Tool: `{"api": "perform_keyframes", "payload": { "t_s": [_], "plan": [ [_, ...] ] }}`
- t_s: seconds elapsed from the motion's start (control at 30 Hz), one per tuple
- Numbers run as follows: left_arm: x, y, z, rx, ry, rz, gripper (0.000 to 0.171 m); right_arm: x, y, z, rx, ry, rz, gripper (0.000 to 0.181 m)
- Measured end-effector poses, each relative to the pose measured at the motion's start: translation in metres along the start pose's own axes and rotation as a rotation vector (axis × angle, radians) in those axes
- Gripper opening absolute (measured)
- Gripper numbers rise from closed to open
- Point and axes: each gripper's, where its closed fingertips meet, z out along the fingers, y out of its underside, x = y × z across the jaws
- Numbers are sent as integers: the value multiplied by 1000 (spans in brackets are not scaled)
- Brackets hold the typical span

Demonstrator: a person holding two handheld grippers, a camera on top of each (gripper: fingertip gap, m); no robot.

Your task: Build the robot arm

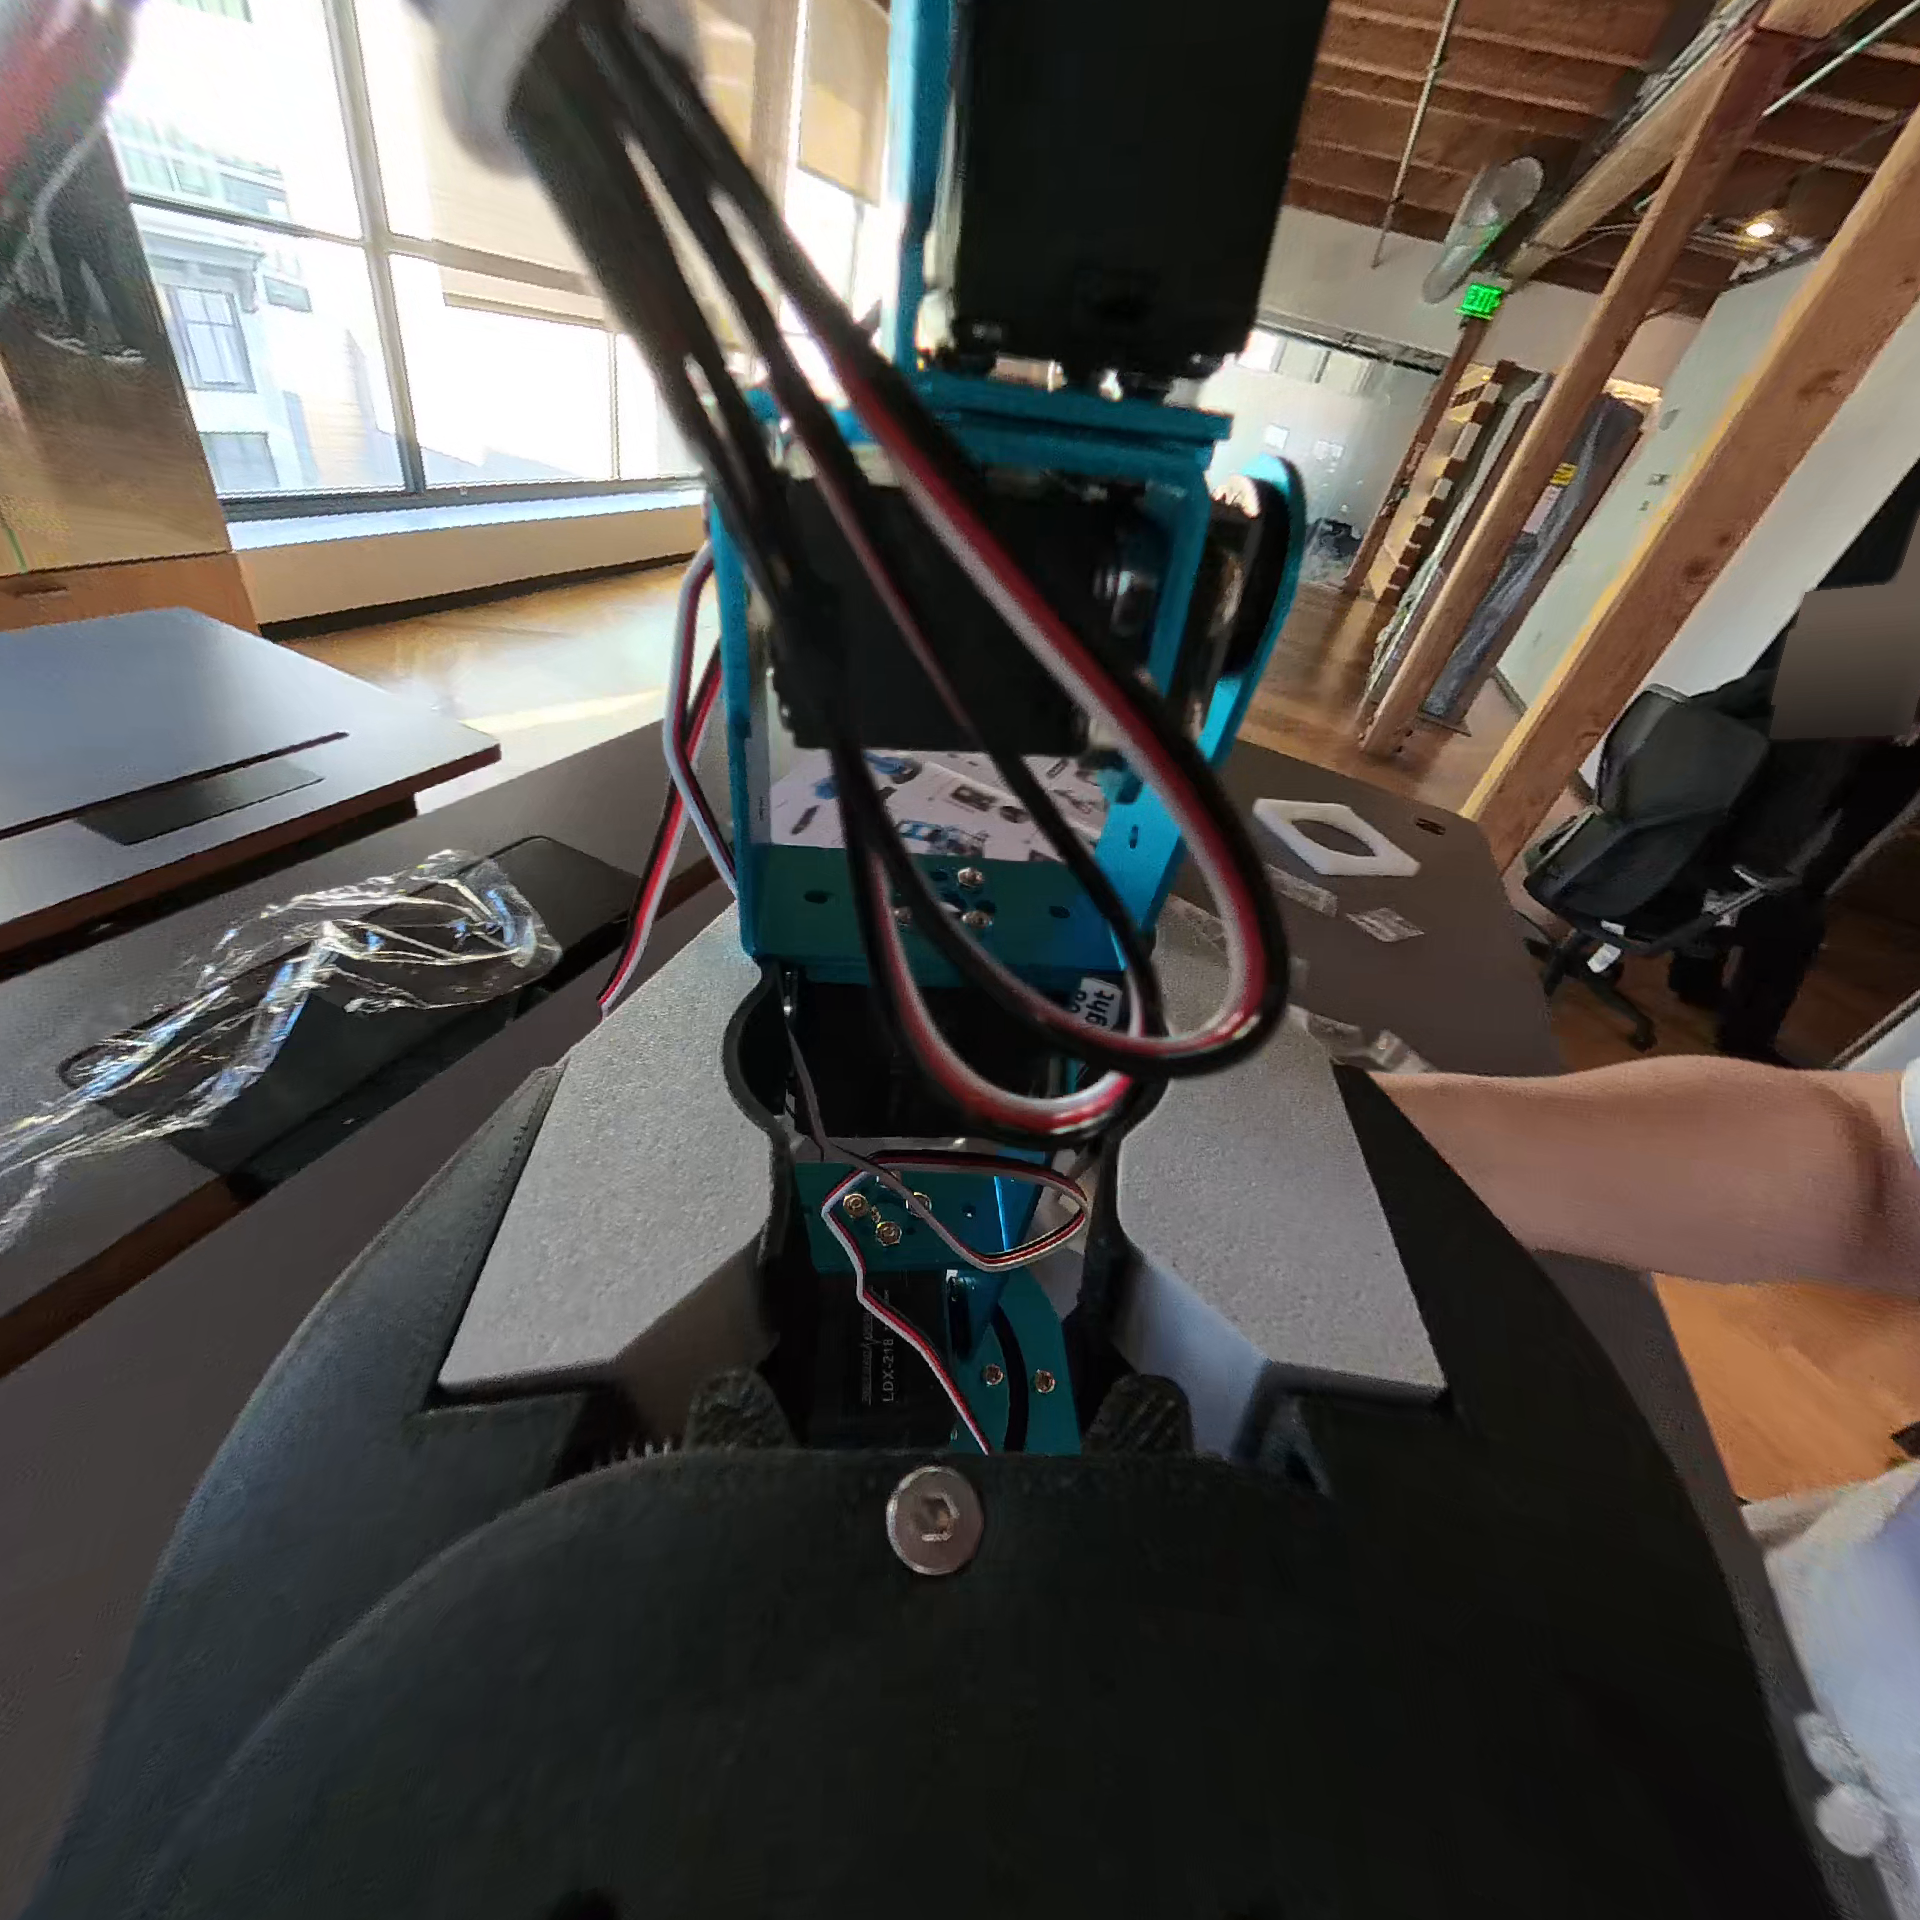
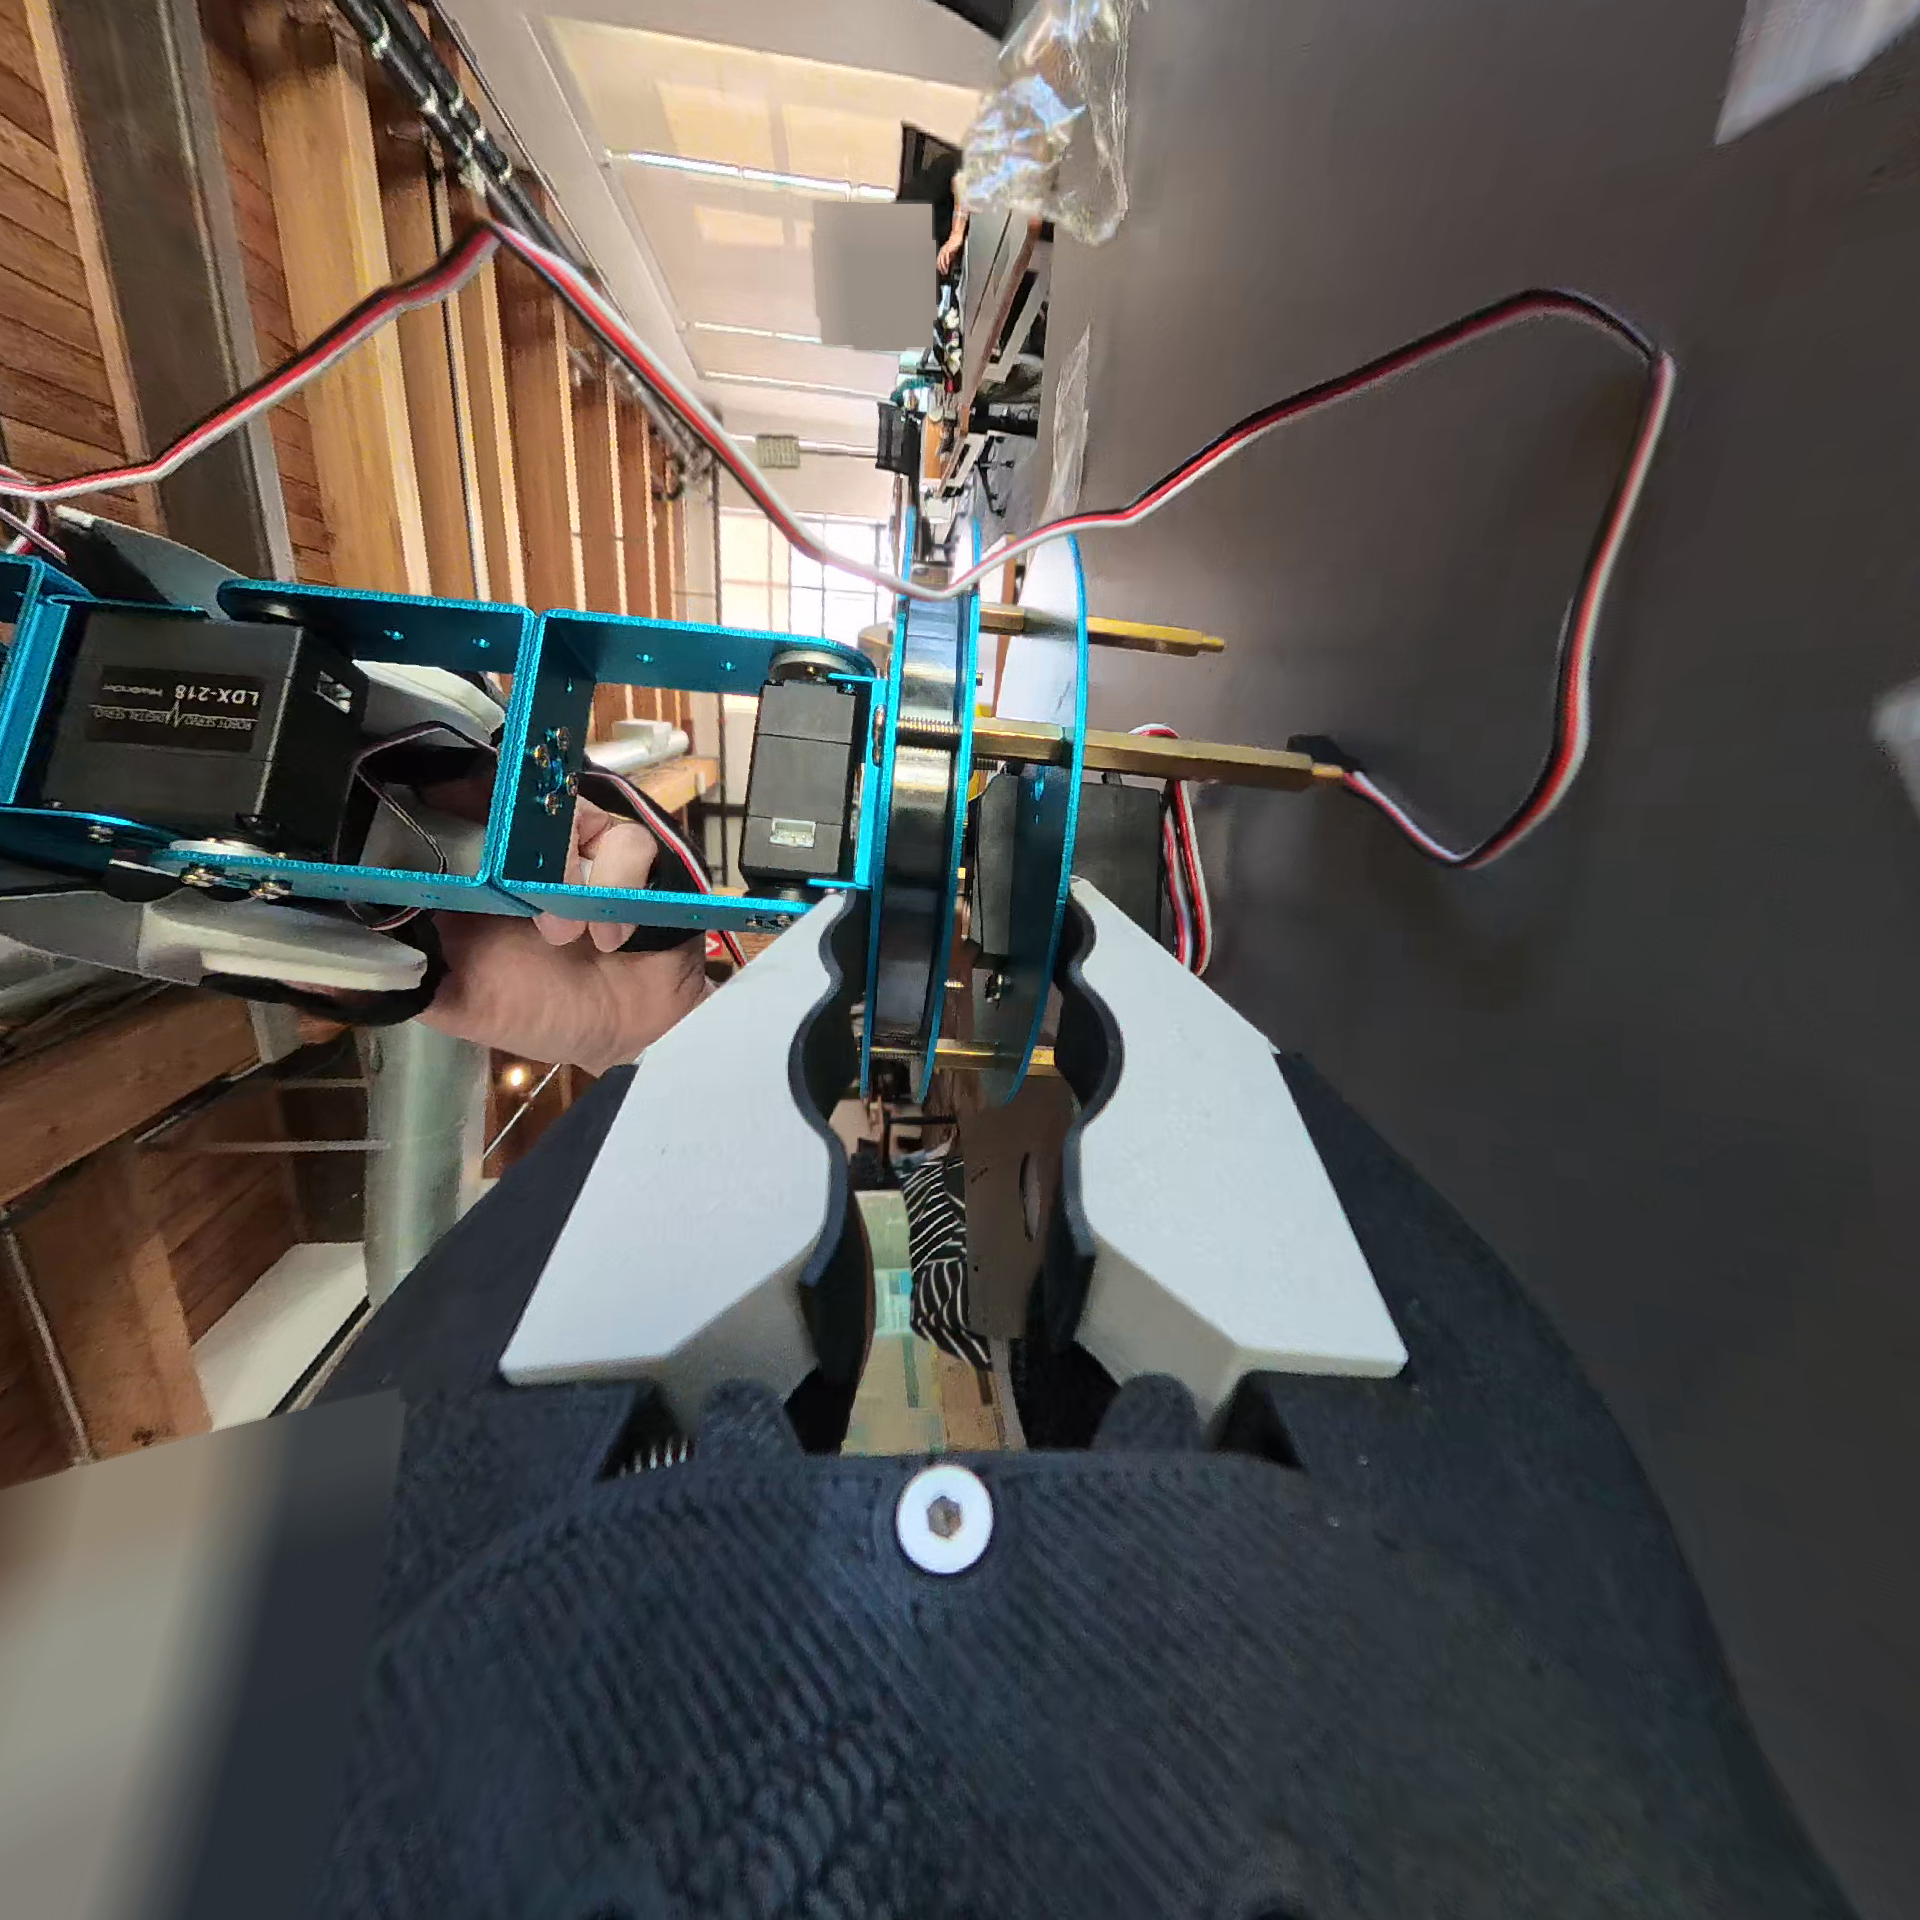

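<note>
We had left tongs [image 1: 940,1195] clamped on the blue servo arm [image 1: 966,644], right tongs [image 2: 961,971] gripping its round base [image 2: 914,831] at 12 o'clock; rigid metal, heavy-looking, loose wires [image 2: 1600,582] would snag.

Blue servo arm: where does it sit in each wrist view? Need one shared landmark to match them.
Left wrist view: blue servo arm runs up the centre, clamped between the left gripper fingers.
Right wrist view: it lies across the left half, its round base between the right gripper fingers.
Shared landmark: the red-white-black servo wire.
</note>
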Motion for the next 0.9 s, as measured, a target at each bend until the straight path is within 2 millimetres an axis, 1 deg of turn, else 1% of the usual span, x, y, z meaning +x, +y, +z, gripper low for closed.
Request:
{"api": "perform_keyframes", "payload": {
  "t_s": [0.1, 0.17, 0.27, 0.37, 0.53, 0.73, 0.9],
  "plan": [
    [-29, -3, 6, -13, -26, -13, 60, 3, -23, 13, -23, -14, 18, 33],
    [-44, -7, 9, -20, -38, -16, 61, 4, -35, 22, -35, -17, 27, 33],
    [-62, -10, 13, -36, -55, -17, 60, 5, -51, 30, -46, -27, 31, 33],
    [-74, -12, 16, -44, -67, -15, 61, 6, -64, 35, -50, -28, 8, 33],
    [-81, -12, 16, -35, -74, 18, 61, 8, -78, 39, -59, -25, -43, 34],
    [-82, -13, 15, -22, -69, 15, 62, 9, -78, 40, -68, -21, -81, 34],
    [-77, -11, 23, -41, -46, 7, 63, 13, -77, 38, -65, -6, -100, 35]
  ]
}}
